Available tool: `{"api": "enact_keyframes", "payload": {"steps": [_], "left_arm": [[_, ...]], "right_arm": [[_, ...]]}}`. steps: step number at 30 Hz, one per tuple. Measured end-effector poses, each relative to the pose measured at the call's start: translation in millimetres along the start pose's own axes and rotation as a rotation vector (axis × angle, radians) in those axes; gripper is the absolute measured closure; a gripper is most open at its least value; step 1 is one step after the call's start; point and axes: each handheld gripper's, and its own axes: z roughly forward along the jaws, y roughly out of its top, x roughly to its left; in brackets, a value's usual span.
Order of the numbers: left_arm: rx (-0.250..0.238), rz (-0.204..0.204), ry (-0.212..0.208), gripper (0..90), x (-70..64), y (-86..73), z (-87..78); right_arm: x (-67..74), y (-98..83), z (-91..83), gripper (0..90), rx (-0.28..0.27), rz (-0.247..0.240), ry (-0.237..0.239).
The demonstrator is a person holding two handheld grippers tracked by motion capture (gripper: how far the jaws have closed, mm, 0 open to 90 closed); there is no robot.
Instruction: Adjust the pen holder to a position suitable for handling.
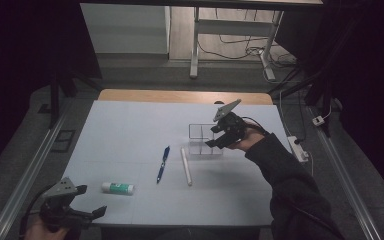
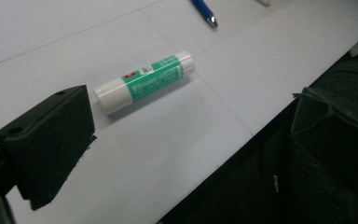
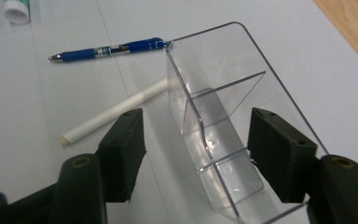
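A clear plastic box (image 1: 205, 140) with inner dividers stands right of the table's middle. My right gripper (image 1: 212, 136) reaches over it from the right. In the right gripper view the box (image 3: 223, 93) lies between the spread jaws of my right gripper (image 3: 196, 121), and the left pad stands clear of its wall. A blue pen (image 1: 163, 163) and a white stick (image 1: 186, 166) lie left of the box. A green-and-white glue stick (image 1: 117, 188) lies near the front left. My left gripper (image 1: 94, 199) is open at the table's front left corner, just short of the glue stick (image 2: 144, 81).
A white sheet (image 1: 130, 130) covers the table, with a wooden strip (image 1: 180, 96) bare at the far edge. The front edge (image 2: 242, 140) drops off beside the left gripper. A power strip (image 1: 298, 148) lies off the right side. Metal rails (image 1: 25, 180) run along both sides.
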Motion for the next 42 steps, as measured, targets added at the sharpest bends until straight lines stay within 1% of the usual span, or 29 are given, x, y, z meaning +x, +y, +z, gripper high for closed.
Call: {"api": "enact_keyframes", "payload": {"steps": [1, 2, 3, 5, 6, 8, 9, 10, 11, 12, 13, 15, 17, 19, 20, 21, 22, 23, 24, 25, 27, 30, 32, 35, 37, 41, 42], "left_arm": [[0.0, 0.0, 0.0, 0.0, 0.0, 0.0, 0.0], [-0.004, -0.001, 0.0, 0.0, 0.2, 0.0, -0.3], [-0.008, -0.002, -0.005, 0.0, 0.7, -0.1, -0.5], [-0.011, -0.014, -0.008, 0.0, 1.7, -0.3, -0.8], [-0.013, -0.017, -0.011, 0.0, 2.2, -0.4, -0.9], [-0.013, -0.021, -0.012, 0.0, 2.9, -0.4, -1.0], [-0.014, -0.021, -0.013, 0.0, 3.0, -0.4, -1.0], [-0.011, -0.014, -0.008, 0.0, 2.6, -0.1, -0.7], [-0.011, -0.014, -0.008, 0.0, 2.6, -0.1, -0.7], [-0.006, -0.007, 0.001, 0.0, 2.2, 0.0, -0.5], [-0.003, -0.004, 0.008, 0.0, 1.7, 0.1, -0.1], [0.0, -0.004, 0.01, 0.0, 1.5, 0.3, 0.2], [0.003, -0.01, 0.013, 0.0, 2.0, 0.4, 0.2], [0.005, -0.02, 0.014, 0.0, 3.0, 0.6, 0.6], [0.007, -0.024, 0.013, 0.0, 3.5, 0.6, 0.6], [0.009, -0.024, 0.012, 0.0, 3.7, 0.7, 0.8], [0.011, -0.026, 0.013, 0.0, 3.8, 0.8, 1.0], [0.013, -0.028, 0.015, 0.0, 3.9, 0.9, 1.1], [0.015, -0.032, 0.012, 0.0, 4.3, 1.0, 1.3], [0.016, -0.036, 0.006, 0.0, 4.8, 1.1, 1.6], [0.016, -0.04, -0.007, 0.0, 6.0, 1.1, 1.7], [0.016, -0.041, -0.018, 0.0, 6.9, 1.1, 1.6], [0.016, -0.039, -0.024, 0.0, 6.9, 1.2, 1.7], [0.018, -0.038, -0.025, 0.0, 6.7, 1.3, 1.9], [0.018, -0.039, -0.024, 0.0, 6.8, 1.3, 1.9], [0.023, -0.038, -0.028, 0.0, 6.9, 1.8, 2.4], [0.024, -0.036, -0.027, 0.0, 6.7, 2.0, 2.5]], "right_arm": [[0.0, 0.0, 0.0, 36.1, 0.0, 0.0, 0.0], [4.2, -3.4, -4.2, 32.5, -0.015, 0.029, -0.012], [6.1, -5.2, -6.1, 31.2, -0.025, 0.048, -0.021], [9.5, -9.6, -10.6, 27.8, -0.045, 0.076, -0.024], [11.5, -11.8, -12.8, 25.9, -0.056, 0.092, -0.035], [15.1, -16.0, -17.3, 23.8, -0.072, 0.115, -0.042], [17.1, -18.1, -19.4, 22.2, -0.078, 0.125, -0.055], [19.1, -20.1, -21.2, 21.5, -0.083, 0.137, -0.078], [19.1, -20.1, -21.2, 21.5, -0.083, 0.137, -0.078], [22.4, -24.4, -24.7, 19.9, -0.088, 0.177, -0.094], [23.8, -26.8, -26.4, 18.4, -0.095, 0.195, -0.098], [27.9, -31.3, -30.3, 15.6, -0.112, 0.224, -0.1], [33.0, -35.8, -34.4, 11.4, -0.129, 0.245, -0.112], [38.4, -40.6, -38.0, 9.5, -0.14, 0.266, -0.111], [38.4, -40.6, -38.0, 9.5, -0.14, 0.266, -0.111], [44.4, -45.8, -42.1, 7.8, -0.149, 0.275, -0.119], [47.5, -48.4, -44.3, 6.5, -0.15, 0.284, -0.126], [50.3, -51.0, -46.6, 4.2, -0.154, 0.291, -0.135], [50.3, -51.0, -46.6, 4.2, -0.154, 0.291, -0.135], [57.6, -57.4, -51.7, 2.6, -0.176, 0.312, -0.145], [60.3, -59.6, -53.5, 1.8, -0.182, 0.314, -0.149], [72.1, -67.3, -59.4, 0.0, -0.192, 0.32, -0.172], [81.0, -73.4, -63.2, 0.0, -0.212, 0.33, -0.196], [91.6, -82.7, -68.9, 0.0, -0.238, 0.359, -0.228], [97.4, -89.7, -72.4, 0.0, -0.253, 0.379, -0.24], [107.4, -104.4, -76.6, 0.0, -0.27, 0.409, -0.272], [110.8, -109.5, -78.0, 0.0, -0.267, 0.419, -0.286]]}}
